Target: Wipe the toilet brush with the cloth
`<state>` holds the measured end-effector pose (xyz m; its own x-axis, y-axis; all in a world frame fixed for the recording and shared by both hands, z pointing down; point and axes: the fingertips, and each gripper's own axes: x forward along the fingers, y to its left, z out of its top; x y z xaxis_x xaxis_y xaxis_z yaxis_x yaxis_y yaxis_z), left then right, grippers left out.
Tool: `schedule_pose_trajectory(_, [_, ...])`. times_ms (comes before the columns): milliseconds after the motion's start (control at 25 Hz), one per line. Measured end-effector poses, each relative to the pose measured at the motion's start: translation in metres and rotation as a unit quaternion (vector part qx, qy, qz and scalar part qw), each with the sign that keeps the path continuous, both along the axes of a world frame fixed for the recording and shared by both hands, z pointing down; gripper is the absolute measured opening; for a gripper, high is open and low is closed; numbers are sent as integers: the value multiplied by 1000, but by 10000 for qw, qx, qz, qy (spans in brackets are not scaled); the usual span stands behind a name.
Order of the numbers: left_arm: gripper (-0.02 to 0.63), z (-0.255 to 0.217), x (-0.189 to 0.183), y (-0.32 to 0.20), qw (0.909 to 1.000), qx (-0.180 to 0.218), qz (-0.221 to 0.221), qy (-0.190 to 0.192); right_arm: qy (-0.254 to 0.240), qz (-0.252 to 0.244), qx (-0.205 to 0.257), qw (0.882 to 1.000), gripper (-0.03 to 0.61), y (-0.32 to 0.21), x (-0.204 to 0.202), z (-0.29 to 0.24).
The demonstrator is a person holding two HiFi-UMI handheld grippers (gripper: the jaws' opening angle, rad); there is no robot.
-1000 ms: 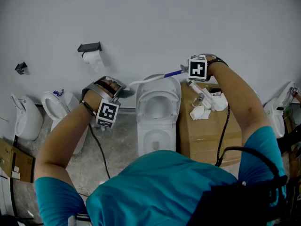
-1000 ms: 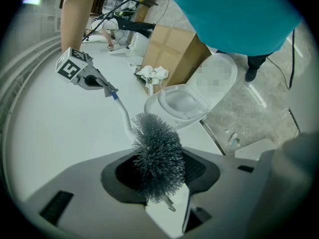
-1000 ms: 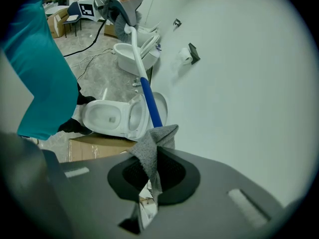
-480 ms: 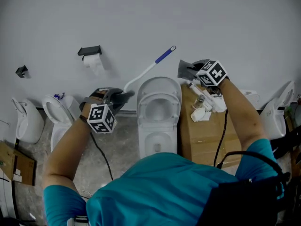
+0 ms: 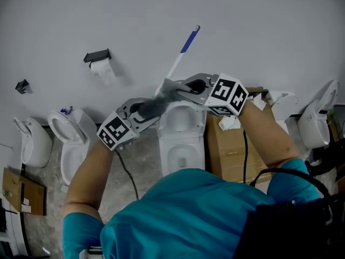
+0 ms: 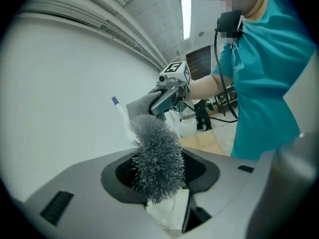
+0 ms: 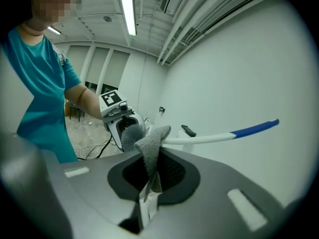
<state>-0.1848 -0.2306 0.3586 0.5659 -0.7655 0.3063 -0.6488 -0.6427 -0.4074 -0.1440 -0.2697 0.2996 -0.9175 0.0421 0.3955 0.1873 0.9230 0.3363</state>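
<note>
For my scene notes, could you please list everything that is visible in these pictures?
toilet brush: one, white handle with a blue end and grey bristles, held slanting in front of the wall.
cloth: one, grey, at the brush's neck.
toilets: at least four, white, in a row along the wall.
toilet paper roll: one, white, on a black wall holder at the left.
cardboard box: one, brown, right of the middle toilet.
cable: one, black, trailing down from the left gripper.
person: one, teal shirt, at the bottom of the head view.
left claw: shut on the toilet brush at its bristle end.
right claw: shut on the cloth.
</note>
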Motion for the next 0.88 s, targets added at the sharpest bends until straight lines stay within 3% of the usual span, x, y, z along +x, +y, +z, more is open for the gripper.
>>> schedule_pose_trajectory(80, [195, -2, 8, 2, 9999, 58, 129, 2, 126, -79, 80, 9999, 5, 8, -4, 3])
schedule_pose_trajectory(200, [195, 2, 14, 4, 9992, 71, 269, -282, 354, -131, 253, 9990, 5, 14, -13, 12])
schedule_pose_trajectory(360, [195, 5, 20, 4, 9978, 56, 325, -575, 651, 70, 705, 9954, 5, 17, -23, 25])
schedule_pose_trajectory(600, [195, 6, 15, 4, 9986, 9, 237, -477, 376, 628, 568, 9957, 5, -1, -23, 15])
schedule_pose_trajectory(880, [195, 7, 12, 4, 9980, -30, 269, -565, 294, 863, 573, 9942, 5, -16, -17, 8])
